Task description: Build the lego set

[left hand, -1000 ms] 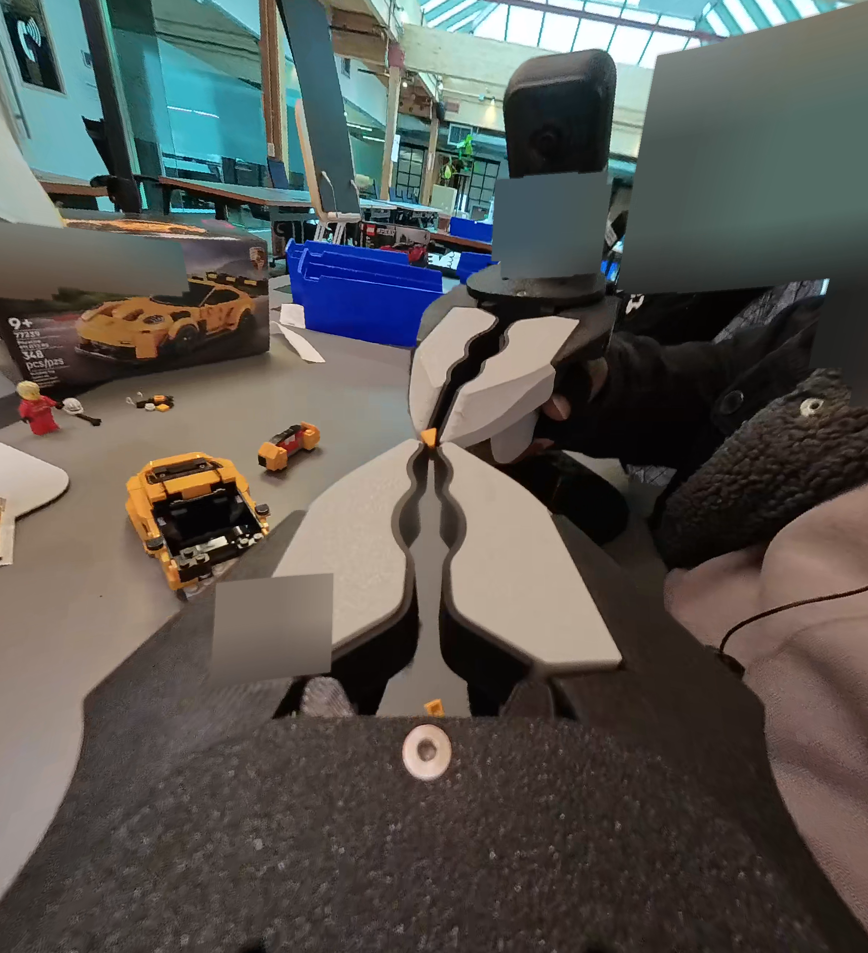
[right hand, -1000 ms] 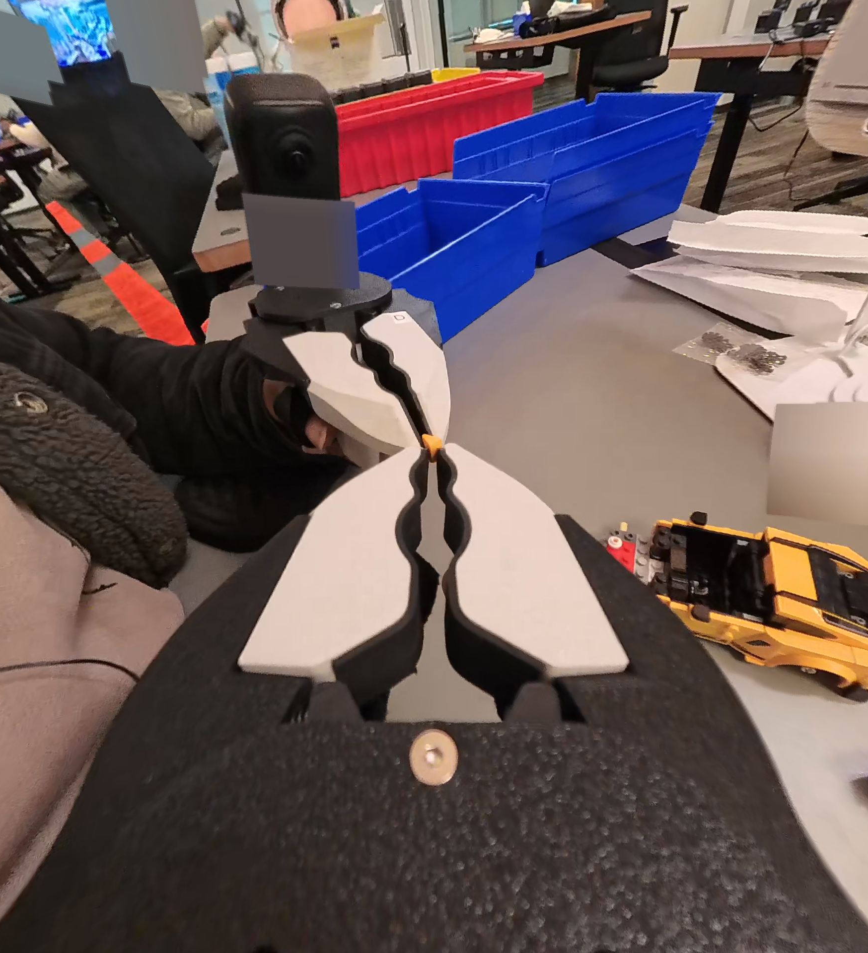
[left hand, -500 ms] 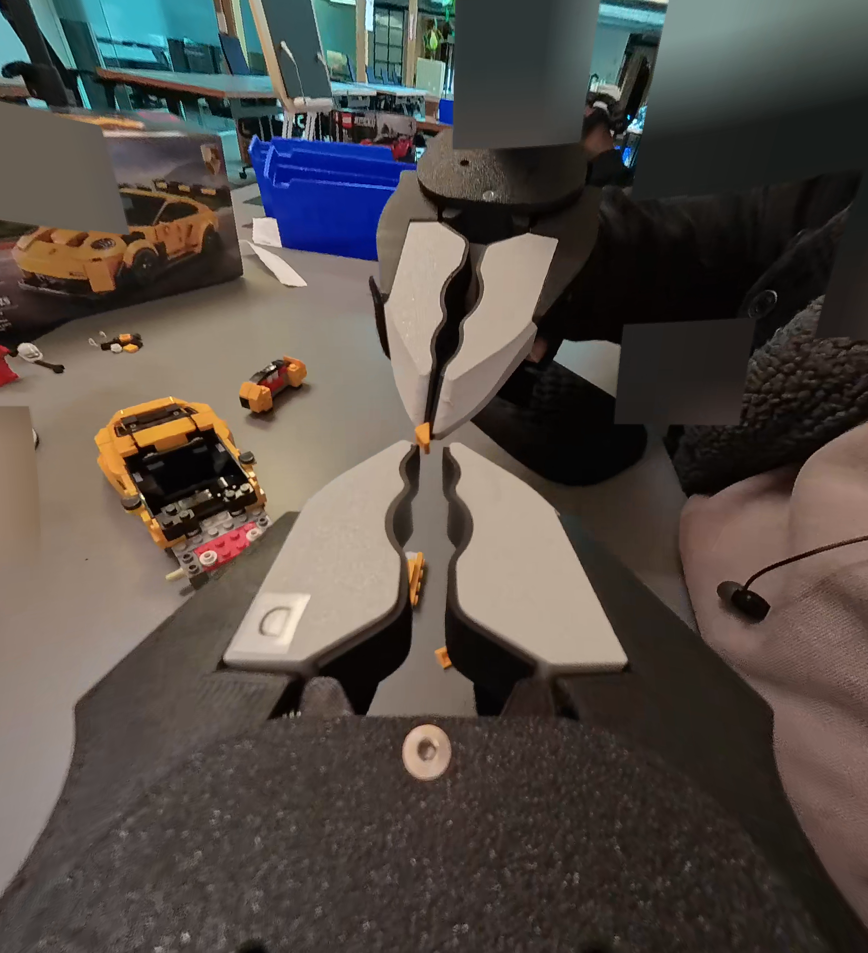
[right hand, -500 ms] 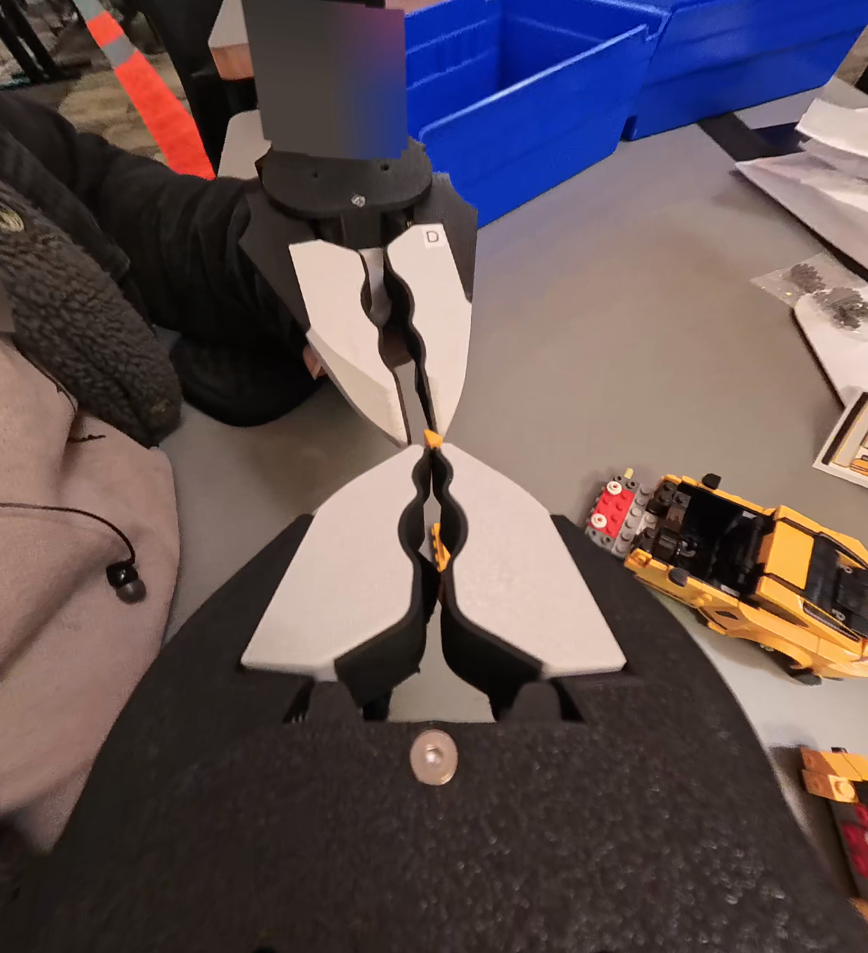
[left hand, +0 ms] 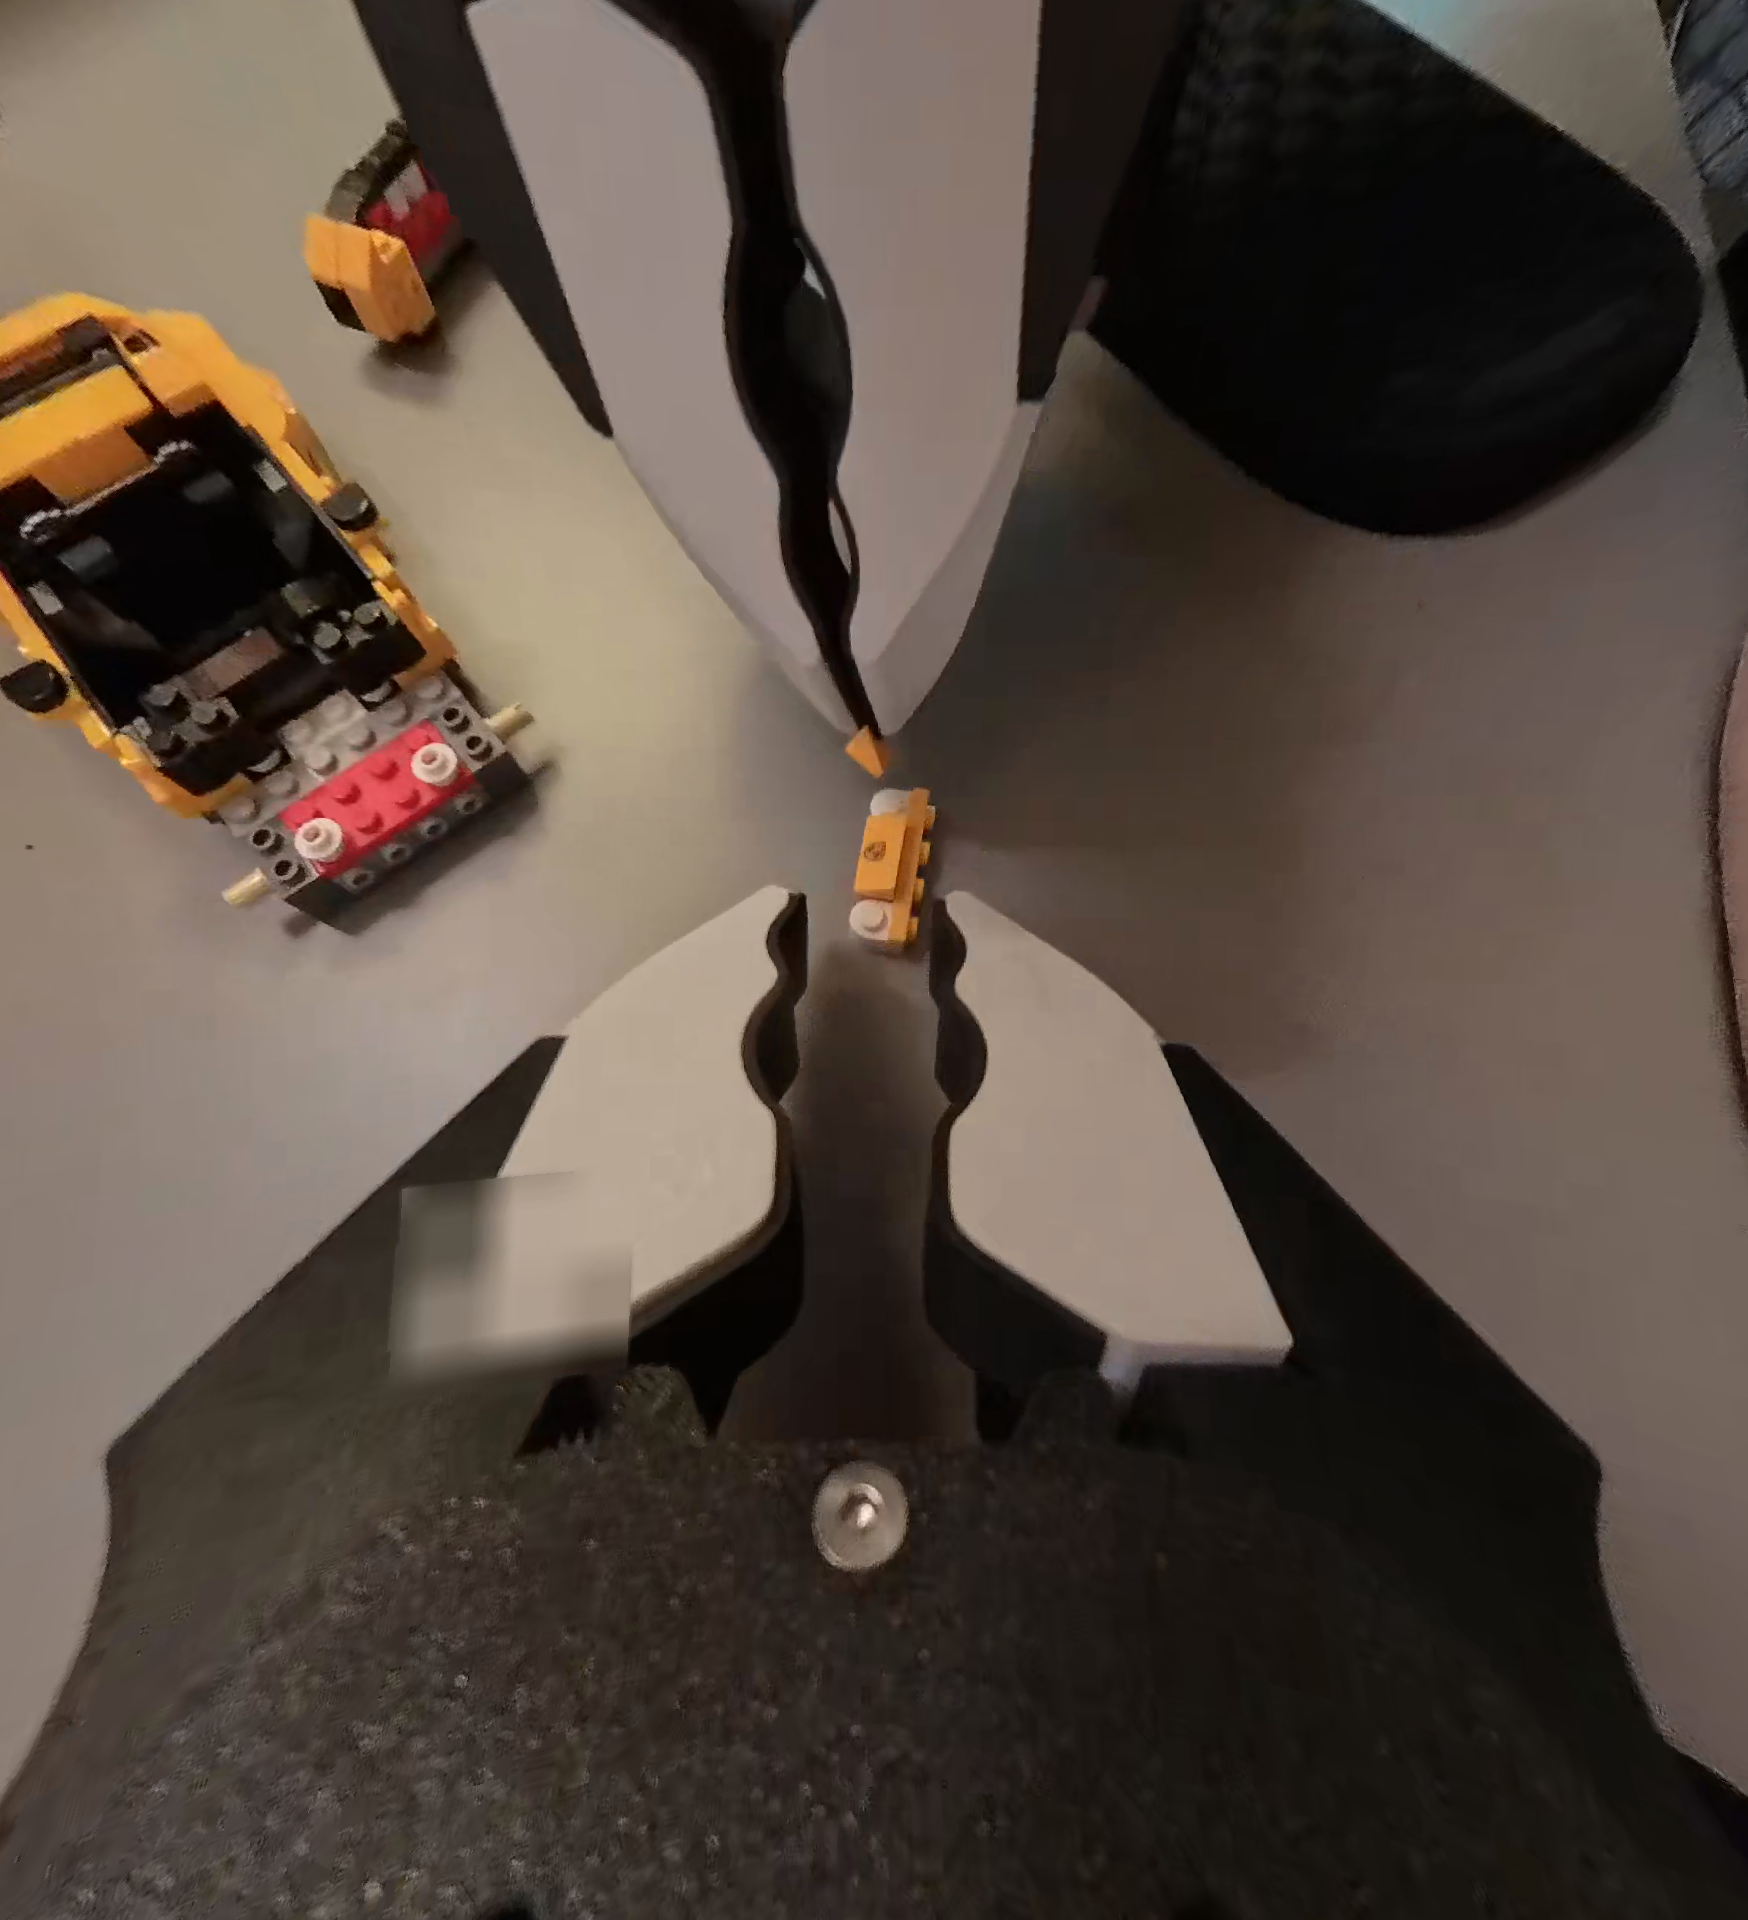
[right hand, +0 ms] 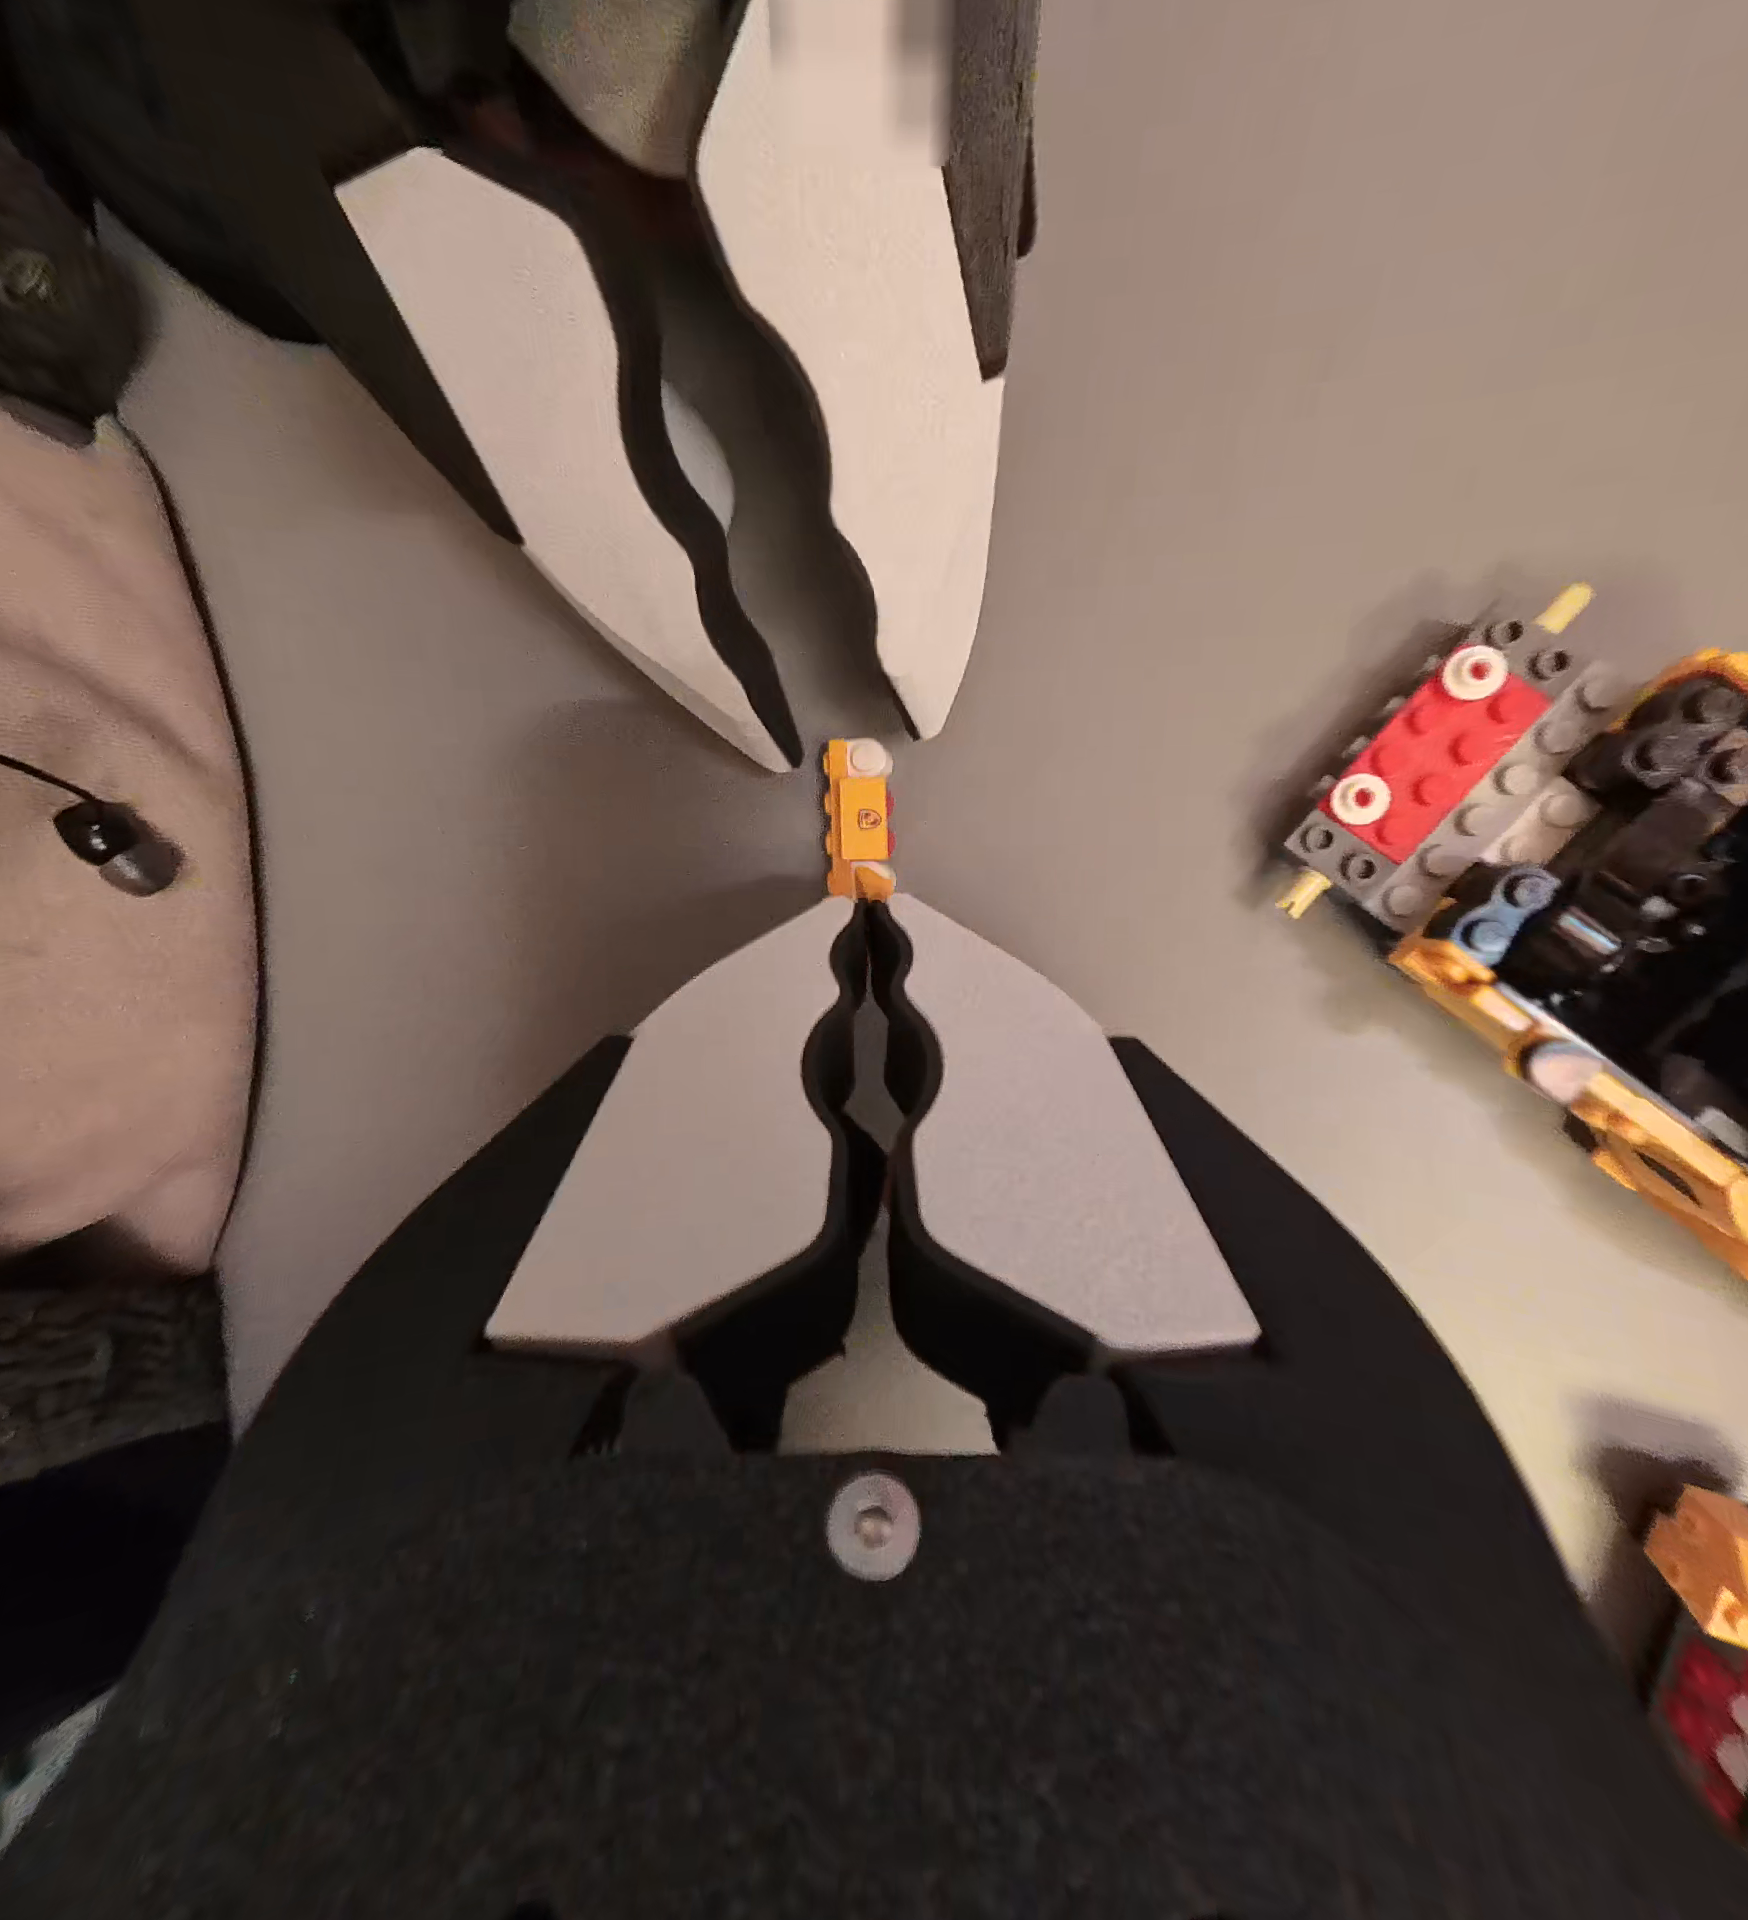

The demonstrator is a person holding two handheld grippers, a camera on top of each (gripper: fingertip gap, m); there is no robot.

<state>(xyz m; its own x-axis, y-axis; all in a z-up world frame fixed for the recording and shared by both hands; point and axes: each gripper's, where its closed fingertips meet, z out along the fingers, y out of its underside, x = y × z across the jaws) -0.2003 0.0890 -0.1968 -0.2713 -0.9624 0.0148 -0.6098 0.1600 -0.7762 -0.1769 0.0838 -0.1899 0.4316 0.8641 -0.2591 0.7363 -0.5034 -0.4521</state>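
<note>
A small orange sub-assembly [left hand: 891, 873] with white studs lies on the grey table [left hand: 1265, 727], just past my left fingertips. My left gripper [left hand: 865, 914] is open and empty, its jaws either side of the near end of that piece. My right gripper [left hand: 865, 727] reaches in from the top of the left wrist view, shut on a tiny orange piece [left hand: 865, 750] held just above the sub-assembly. In the right wrist view, my right gripper [right hand: 865, 902] holds the tiny piece [right hand: 872, 883] at the near end of the sub-assembly [right hand: 857, 816], with the open left gripper [right hand: 844, 743] opposite.
The partly built yellow car [left hand: 153, 582] with its red plate sits left of the grippers, and shows at the right of the right wrist view [right hand: 1576, 883]. An orange, red and black sub-assembly [left hand: 382, 239] lies beyond it. A person's pink garment [right hand: 39, 831] borders the table. Left and right tips are no more than a few centimetres apart.
Both grippers have tipped down close to the table. My left gripper has opened wider. The orange sub-assembly now lies between the two sets of fingertips. The right gripper stays shut on the tiny piece.
</note>
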